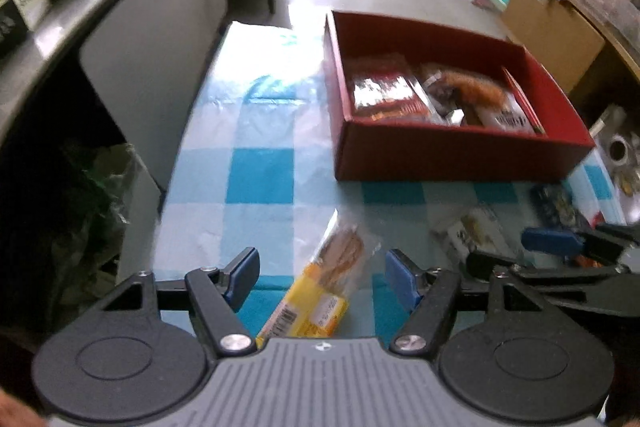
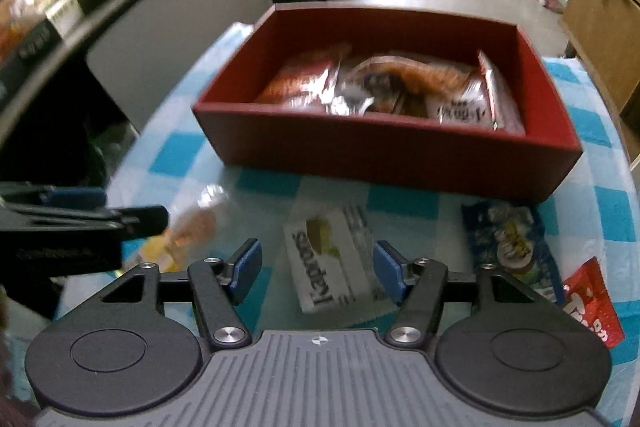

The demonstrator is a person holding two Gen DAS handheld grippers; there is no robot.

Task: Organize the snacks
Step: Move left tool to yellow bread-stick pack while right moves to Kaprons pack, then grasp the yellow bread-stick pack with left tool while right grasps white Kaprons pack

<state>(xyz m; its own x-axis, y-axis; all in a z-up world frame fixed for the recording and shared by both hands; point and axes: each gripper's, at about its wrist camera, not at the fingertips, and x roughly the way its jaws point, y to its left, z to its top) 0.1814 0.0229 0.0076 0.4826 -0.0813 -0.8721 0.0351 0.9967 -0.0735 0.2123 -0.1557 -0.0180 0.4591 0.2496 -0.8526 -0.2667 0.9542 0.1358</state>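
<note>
Scene: A red box [image 2: 384, 155] is seen on a table [image 1: 260, 171] covered with a blue-and-white checked cloth, several snack packets [image 2: 380, 91] already lying inside it.

Loose snacks: Four packets are left on the cloth in front of the box, apparently waiting to be sorted into it: a yellow-and-clear pastry packet [image 1: 320, 291], a white cracker packet [image 2: 332, 259], a dark blue snack bag [image 2: 508, 247] and a red packet [image 2: 592, 303] at the right edge.

Left gripper [image 1: 320, 273]: It is held low and level over the table with its jaws spread wide, the pastry packet lying between them untouched; nothing is gripped.

Right gripper [image 2: 316, 271]: It is likewise spread wide and level, with the white cracker packet framed between its blue pads [image 2: 248, 267]; no contact is visible.

Pose: Both tools are pointed forward towards the box, side by side, each lined up with its own packet, so that a grasp and a short carry forward are judged to be the likely steps in hand.

Progress: The task is judged partly done, with the box part-filled and four packets outside it.

Caution: The wrappers look thin and slippery, so a pinch across the middle is judged safer.
</note>
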